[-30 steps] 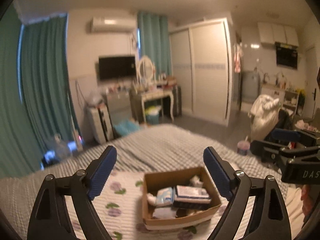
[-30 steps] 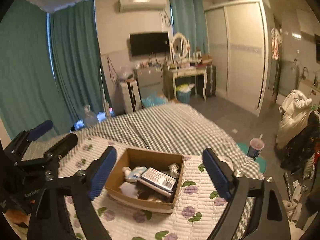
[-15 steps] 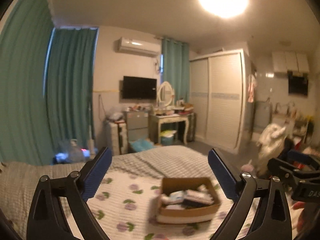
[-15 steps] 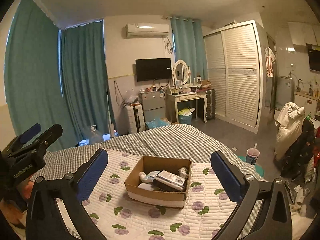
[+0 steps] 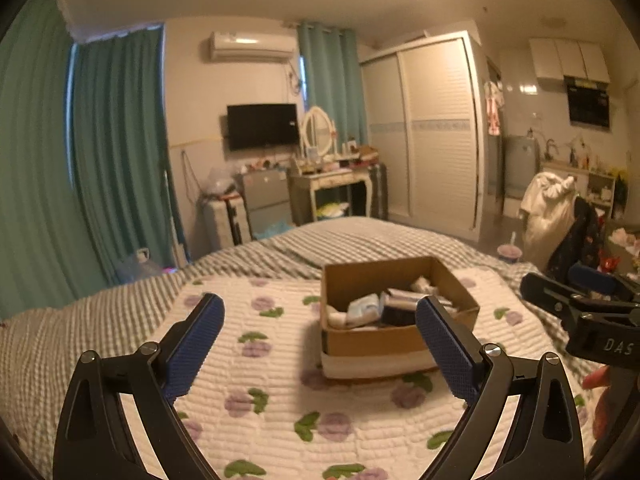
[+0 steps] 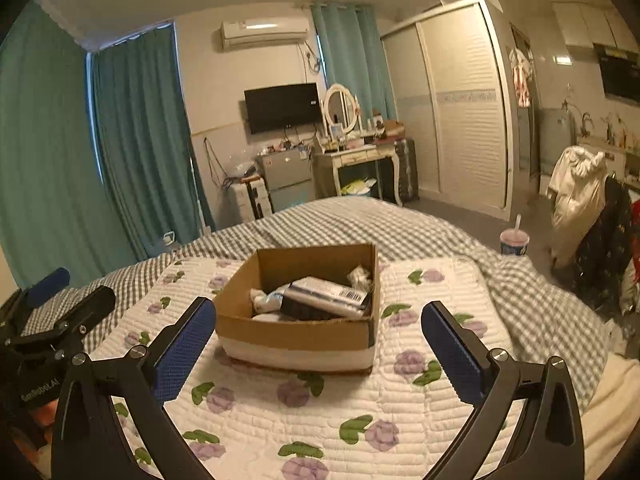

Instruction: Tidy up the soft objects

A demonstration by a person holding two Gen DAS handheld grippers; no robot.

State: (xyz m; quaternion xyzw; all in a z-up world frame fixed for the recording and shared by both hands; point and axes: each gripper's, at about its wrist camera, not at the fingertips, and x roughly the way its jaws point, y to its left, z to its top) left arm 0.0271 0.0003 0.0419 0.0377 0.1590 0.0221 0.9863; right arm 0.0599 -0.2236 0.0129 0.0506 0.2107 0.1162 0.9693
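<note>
Both your left hand-held gripper (image 5: pixel 320 322) and right hand-held gripper (image 6: pixel 319 326) are released; a clumsy reach could tip the cardboard box (image 6: pixel 296 336) on the soft quilt (image 6: pixel 360 412).

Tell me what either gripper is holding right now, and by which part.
Nothing is held. The left gripper and right gripper are both open and empty, short of the cardboard box on the quilt.

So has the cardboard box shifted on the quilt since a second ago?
Cannot tell; the cardboard box sits on the floral quilt throughout, but both cameras moved.
</note>
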